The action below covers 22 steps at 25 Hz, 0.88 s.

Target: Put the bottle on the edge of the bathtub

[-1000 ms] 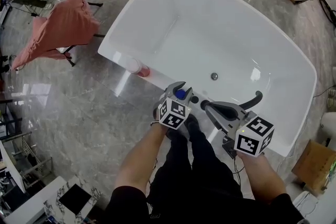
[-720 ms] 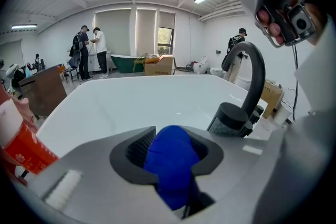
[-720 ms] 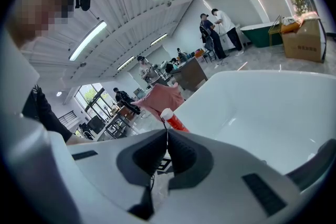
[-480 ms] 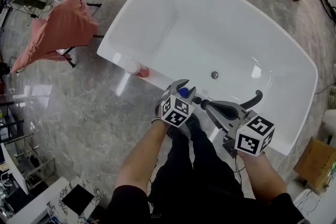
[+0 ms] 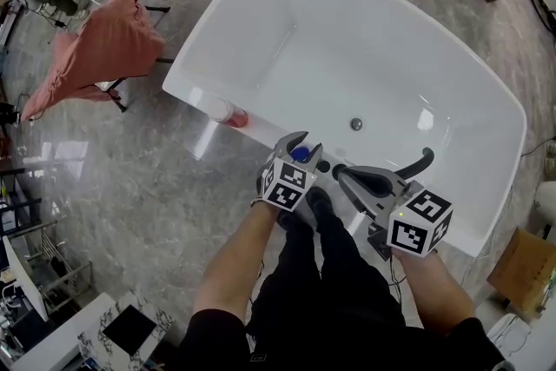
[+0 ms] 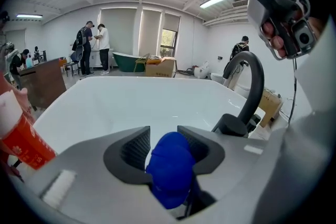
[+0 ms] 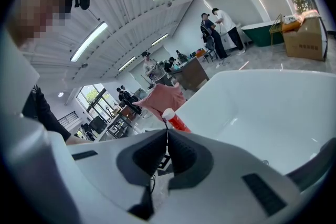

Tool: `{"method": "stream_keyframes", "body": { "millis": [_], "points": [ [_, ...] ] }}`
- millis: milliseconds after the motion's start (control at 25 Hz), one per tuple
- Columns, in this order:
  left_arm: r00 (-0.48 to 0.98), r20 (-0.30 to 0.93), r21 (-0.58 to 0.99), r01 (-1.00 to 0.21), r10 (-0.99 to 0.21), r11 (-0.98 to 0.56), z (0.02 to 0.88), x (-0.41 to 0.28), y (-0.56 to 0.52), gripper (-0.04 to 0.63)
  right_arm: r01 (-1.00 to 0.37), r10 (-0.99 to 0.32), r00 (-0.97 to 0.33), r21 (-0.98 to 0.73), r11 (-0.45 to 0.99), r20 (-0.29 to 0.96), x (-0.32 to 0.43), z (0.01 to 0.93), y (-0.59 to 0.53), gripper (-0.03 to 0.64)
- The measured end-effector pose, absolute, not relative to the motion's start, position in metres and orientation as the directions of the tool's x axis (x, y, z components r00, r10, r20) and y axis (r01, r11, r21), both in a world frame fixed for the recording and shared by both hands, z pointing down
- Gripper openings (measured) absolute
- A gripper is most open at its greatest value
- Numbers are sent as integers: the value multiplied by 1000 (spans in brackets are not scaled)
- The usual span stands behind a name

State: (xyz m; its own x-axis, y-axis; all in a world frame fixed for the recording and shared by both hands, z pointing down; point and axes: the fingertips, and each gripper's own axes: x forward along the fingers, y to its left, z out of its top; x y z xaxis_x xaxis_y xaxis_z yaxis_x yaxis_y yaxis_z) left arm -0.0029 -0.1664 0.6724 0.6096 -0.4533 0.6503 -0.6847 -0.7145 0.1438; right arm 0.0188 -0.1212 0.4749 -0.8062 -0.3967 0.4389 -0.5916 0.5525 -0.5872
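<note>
The left claw [image 6: 163,132] is being opened around the blue-capped bottle [image 6: 170,168], stood at the bathtub's [image 5: 187,89] near edge beside the faucet [image 6: 258,89]; placement is judged nearly done. The right claw [image 7: 167,139] is closed, empty.

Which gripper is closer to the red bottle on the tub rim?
Left. The left gripper, jaws opening around a blue cap, is just right of the red bottle along the rim; the right gripper is farther right, shut.
</note>
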Motion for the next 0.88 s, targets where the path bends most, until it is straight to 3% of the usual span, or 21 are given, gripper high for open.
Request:
{"method": "stream_keyframes", "body": {
  "millis": [880],
  "points": [
    [609,583,124,-721,-538,-682,602,-20,-167,147,-554,-385,-833,-586,591,398,9,443,-119,12]
  ]
}}
